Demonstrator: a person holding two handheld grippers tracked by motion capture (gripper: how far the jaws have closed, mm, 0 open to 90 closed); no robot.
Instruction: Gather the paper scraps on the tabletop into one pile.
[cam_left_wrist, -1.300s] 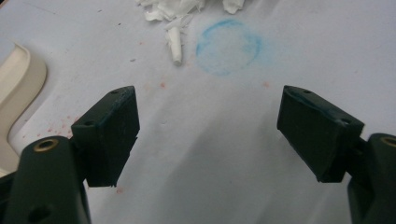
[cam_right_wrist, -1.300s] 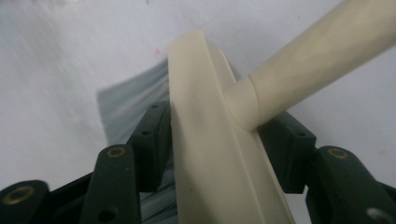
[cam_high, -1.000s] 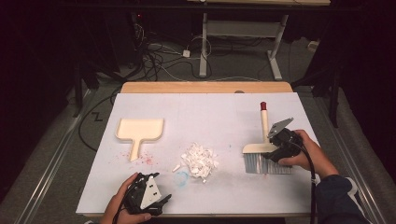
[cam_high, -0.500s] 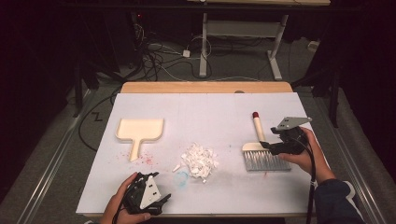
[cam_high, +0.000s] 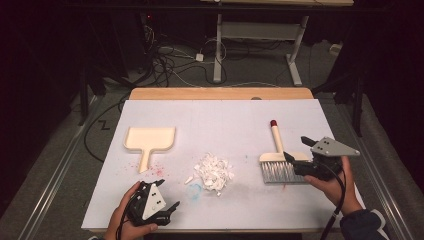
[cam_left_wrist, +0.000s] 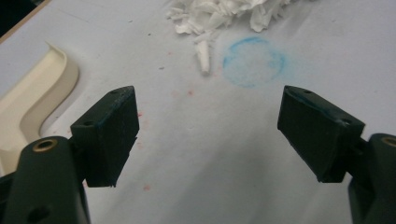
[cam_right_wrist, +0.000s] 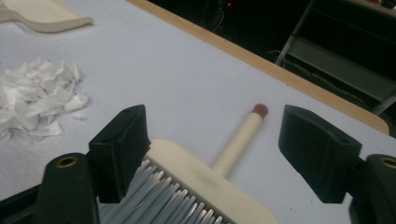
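A cream brush (cam_high: 276, 145) with a red-tipped handle and grey bristles (cam_high: 282, 173) lies flat on the white table cover at the right. Just right of its head is my right gripper (cam_high: 298, 149). Its jaws have just been opening and stand wide; in the right gripper view (cam_right_wrist: 215, 135) the brush head (cam_right_wrist: 201, 179) lies between them, with the right pad well clear of it. A pile of white paper shreds (cam_high: 214, 172) sits mid-table, and a cream dustpan (cam_high: 150, 141) lies at the left. My left gripper (cam_high: 167, 210) rests near the front edge, open and empty (cam_left_wrist: 205, 121).
A blue ring mark (cam_left_wrist: 253, 61) and red specks stain the white cover (cam_high: 220, 120) near the shreds (cam_left_wrist: 224, 14). A bare wooden strip (cam_high: 220, 93) runs along the table's far edge. Cables and a desk frame (cam_high: 220, 45) stand on the floor behind.
The brush went from tilted in the right gripper to lying flat on the table. The right gripper let go and drew back to the right. The left gripper stayed put.
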